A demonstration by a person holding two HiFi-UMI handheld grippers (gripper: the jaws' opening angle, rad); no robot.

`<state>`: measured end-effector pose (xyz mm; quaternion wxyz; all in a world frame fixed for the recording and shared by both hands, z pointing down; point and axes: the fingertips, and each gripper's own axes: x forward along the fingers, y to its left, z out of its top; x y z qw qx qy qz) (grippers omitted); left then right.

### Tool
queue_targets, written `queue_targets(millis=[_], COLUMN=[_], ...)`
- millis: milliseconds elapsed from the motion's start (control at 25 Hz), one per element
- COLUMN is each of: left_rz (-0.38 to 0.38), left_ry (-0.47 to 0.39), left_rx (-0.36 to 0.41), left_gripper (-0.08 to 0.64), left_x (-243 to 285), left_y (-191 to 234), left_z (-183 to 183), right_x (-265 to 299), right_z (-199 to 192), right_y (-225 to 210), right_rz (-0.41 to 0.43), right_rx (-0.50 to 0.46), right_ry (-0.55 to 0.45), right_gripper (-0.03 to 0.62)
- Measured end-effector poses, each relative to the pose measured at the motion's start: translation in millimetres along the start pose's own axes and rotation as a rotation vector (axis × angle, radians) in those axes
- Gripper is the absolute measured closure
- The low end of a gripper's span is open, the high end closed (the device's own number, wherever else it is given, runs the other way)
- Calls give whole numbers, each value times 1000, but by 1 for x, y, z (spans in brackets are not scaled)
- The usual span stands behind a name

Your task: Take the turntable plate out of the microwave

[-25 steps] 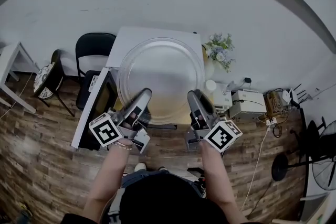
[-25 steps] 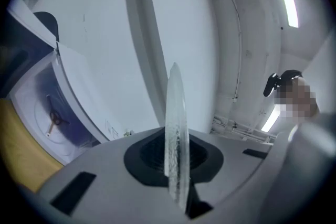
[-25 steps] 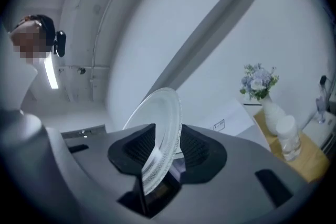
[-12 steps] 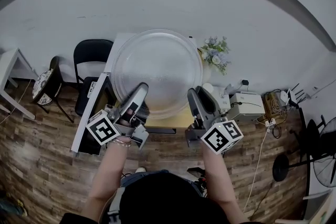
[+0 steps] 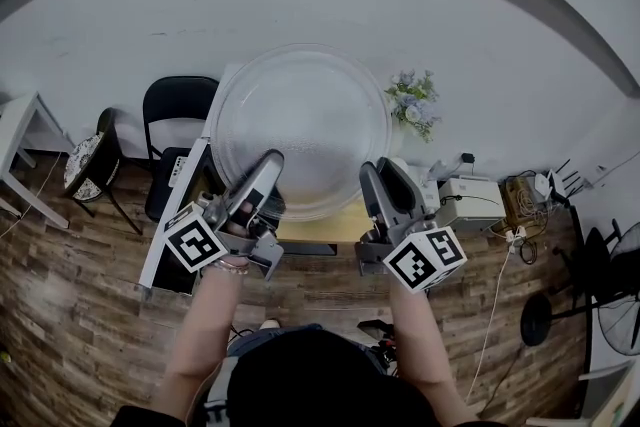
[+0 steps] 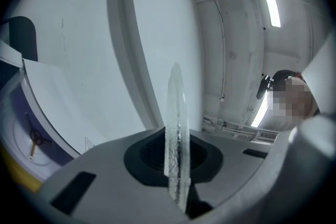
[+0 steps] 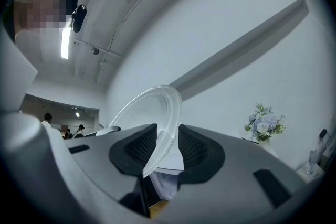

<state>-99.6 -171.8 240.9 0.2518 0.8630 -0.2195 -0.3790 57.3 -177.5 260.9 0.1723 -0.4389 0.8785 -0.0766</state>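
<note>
We are holding the round clear glass turntable plate aloft, left tool and right tool each pinching its near rim, forearms stretched forward, parallel.

The plate hides most of the microwave; we lose the plate's near rim behind the left gripper and right gripper.
</note>
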Motion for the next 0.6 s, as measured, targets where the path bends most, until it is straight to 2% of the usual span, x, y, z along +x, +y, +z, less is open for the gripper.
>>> queue_targets(millis=[240,600], left_rz=[-10,-15], left_ry=[-3,10], left_rx=[-4,0], left_gripper=[529,529], left_x=[-2,-1], left_y=[-4,-8], left_z=[2,3], right_x=[-2,-4], right_z=[2,4], right_y=[5,7], right_rz=[-19,-32], right_rx=[-53,-54], right_ry=[13,8], right_gripper=[457,456])
